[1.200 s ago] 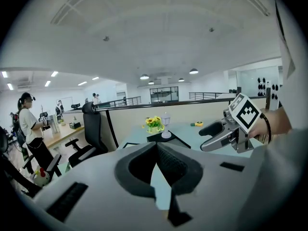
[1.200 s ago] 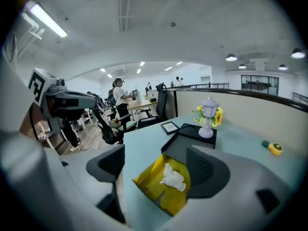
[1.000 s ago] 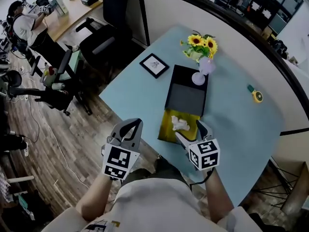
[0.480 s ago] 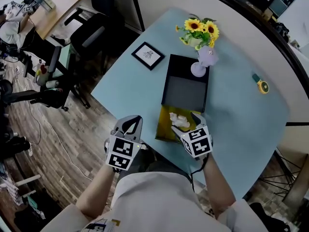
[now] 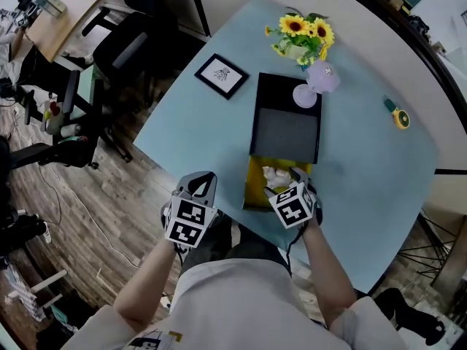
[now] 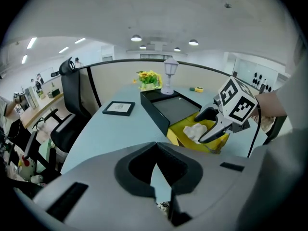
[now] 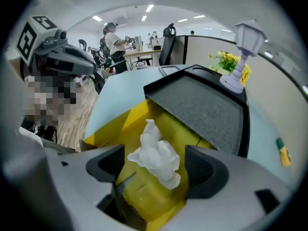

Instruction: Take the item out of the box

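Observation:
A yellow box (image 5: 253,189) lies open at the near edge of the light blue table (image 5: 197,133). Inside it sits a crumpled white item (image 5: 275,174) (image 7: 156,153). My right gripper (image 5: 286,183) (image 7: 158,163) is open and reaches into the box (image 7: 120,126), one jaw on each side of the white item, not closed on it. My left gripper (image 5: 202,181) (image 6: 159,171) hangs off the table's left near edge, jaws together and empty. The left gripper view shows the right gripper (image 6: 208,125) over the box (image 6: 179,129) and the white item (image 6: 195,130).
A black tray-like lid (image 5: 286,130) lies just beyond the box. Behind it stand a purple lamp (image 5: 315,86) and sunflowers (image 5: 300,33). A framed picture (image 5: 221,75) lies at far left, a small yellow-green object (image 5: 396,115) at right. Office chairs (image 5: 124,49) stand left of the table.
My right gripper has moved forward into the yellow box and now straddles the white item. The left gripper stays off the table edge.

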